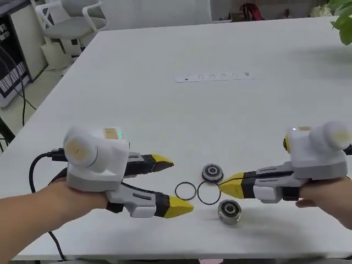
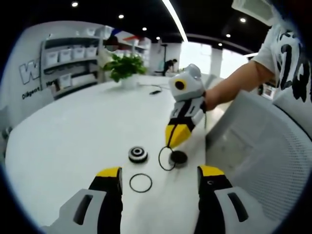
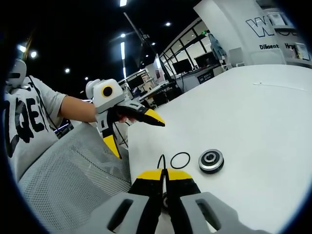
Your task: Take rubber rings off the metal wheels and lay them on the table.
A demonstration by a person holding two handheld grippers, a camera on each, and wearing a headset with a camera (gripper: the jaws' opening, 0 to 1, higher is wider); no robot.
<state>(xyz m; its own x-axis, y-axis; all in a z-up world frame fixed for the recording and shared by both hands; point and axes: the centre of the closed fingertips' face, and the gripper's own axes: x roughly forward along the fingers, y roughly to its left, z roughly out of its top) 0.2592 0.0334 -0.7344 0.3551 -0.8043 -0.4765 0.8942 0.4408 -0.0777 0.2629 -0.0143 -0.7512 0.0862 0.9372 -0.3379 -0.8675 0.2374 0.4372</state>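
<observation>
Your left hand-held gripper [image 1: 181, 185] sits closest, at the near left of the bench [image 1: 165, 110]. Its yellow-tipped jaws are spread wide apart, hold nothing and point right toward the parts. A black cable [image 1: 37, 164] runs from its back end over the near edge.

Your right hand-held gripper [image 1: 223, 187] reaches in from the near right, pointing left. Its jaws are pressed together and clamped on the edge of a thin black rubber loop, the pinched ring [image 1: 208, 193]. In the left gripper view the pinched ring [image 2: 165, 157] hangs from the yellow tips down beside the near wheel [image 2: 179, 157]. You cannot tell whether its lower edge touches the bench.

A second loop, the loose ring [image 1: 185, 191], lies flat on the bench just left of the pinched one, between the two grippers' tips and touched by neither.

Two metal wheels lie on their sides here. The far wheel [image 1: 212, 172] is just beyond the rings and has a dark band round its rim. The near wheel [image 1: 229, 212] is just on your side of the right gripper's tips, close to the bench's near edge, and is silver round the outside.

Well off at the far left stands a white office chair [image 1: 74, 22]. The green leaves of a plant [image 1: 344, 25] show at the far right corner.
</observation>
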